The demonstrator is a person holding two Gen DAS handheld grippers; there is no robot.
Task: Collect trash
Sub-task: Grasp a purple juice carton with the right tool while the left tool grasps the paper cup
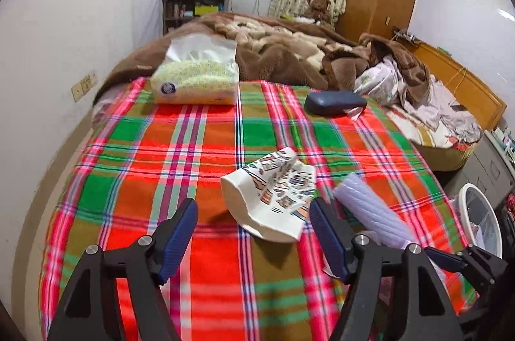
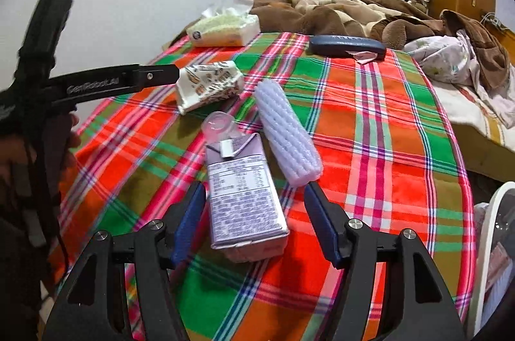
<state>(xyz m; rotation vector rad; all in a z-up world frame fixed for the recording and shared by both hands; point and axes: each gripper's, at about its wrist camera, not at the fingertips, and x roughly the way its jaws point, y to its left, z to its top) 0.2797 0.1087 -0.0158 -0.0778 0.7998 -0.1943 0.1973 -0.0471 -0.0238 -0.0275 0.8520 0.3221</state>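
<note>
A crushed patterned paper cup (image 1: 273,196) lies on the plaid blanket (image 1: 193,148), just ahead of my open left gripper (image 1: 252,217). A ribbed white foam sleeve (image 1: 370,212) lies to its right. In the right wrist view my open right gripper (image 2: 254,206) straddles the near end of a purple drink carton (image 2: 241,196) lying flat. A small clear plastic lid (image 2: 219,124) sits at the carton's far end. The foam sleeve (image 2: 286,135) lies right of the carton, the paper cup (image 2: 209,85) farther left, by the left gripper's body (image 2: 96,83).
A tissue pack (image 1: 196,77) and a dark glasses case (image 1: 334,103) lie farther back on the bed. A brown blanket (image 1: 273,45) is piled behind them. A white bin (image 1: 482,218) stands off the bed's right edge. A wall runs along the left.
</note>
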